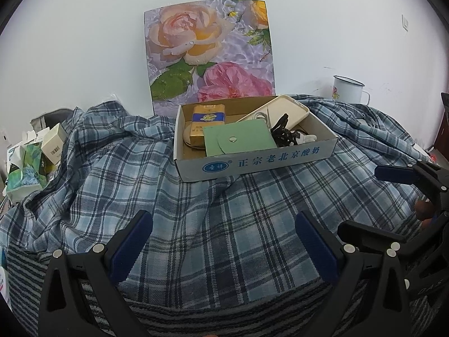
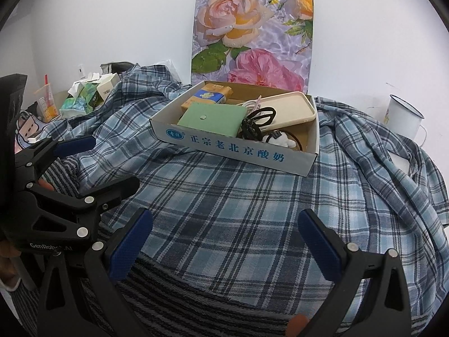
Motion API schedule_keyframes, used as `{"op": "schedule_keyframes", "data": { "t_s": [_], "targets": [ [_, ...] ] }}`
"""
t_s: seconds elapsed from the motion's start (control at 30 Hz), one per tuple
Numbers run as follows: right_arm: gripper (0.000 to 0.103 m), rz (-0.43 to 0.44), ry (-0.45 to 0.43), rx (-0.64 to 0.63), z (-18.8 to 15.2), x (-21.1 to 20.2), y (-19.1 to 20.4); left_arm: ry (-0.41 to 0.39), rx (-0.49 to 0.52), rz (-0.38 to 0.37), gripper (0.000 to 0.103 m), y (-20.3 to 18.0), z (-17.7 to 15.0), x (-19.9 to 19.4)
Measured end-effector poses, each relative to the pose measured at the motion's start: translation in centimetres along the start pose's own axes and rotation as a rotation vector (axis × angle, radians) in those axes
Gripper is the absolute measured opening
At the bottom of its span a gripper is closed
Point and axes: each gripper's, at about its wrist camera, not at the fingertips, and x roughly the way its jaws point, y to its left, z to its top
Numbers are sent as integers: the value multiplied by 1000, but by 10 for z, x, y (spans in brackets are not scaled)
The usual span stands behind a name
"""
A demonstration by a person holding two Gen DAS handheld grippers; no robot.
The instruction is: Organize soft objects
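Note:
A blue plaid shirt lies spread and rumpled over the surface; it also shows in the right wrist view. A striped grey cloth lies under its near edge, and shows in the right wrist view. My left gripper is open and empty just above the shirt's near part. My right gripper is open and empty above the shirt too. Each gripper shows at the other view's edge: the right one and the left one, both open.
A cardboard box sits on the shirt, holding a green pouch, a yellow pack, a cream case and black cords. A flower picture leans on the wall. A white mug stands at right. Tissue packs and cartons lie left.

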Motion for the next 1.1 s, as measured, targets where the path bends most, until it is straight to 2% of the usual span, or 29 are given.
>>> {"op": "schedule_keyframes", "data": {
  "t_s": [1.1],
  "targets": [
    [103,1,3,0,-1,1,2,-3,14,34,103,-1,0,0]
  ]
}}
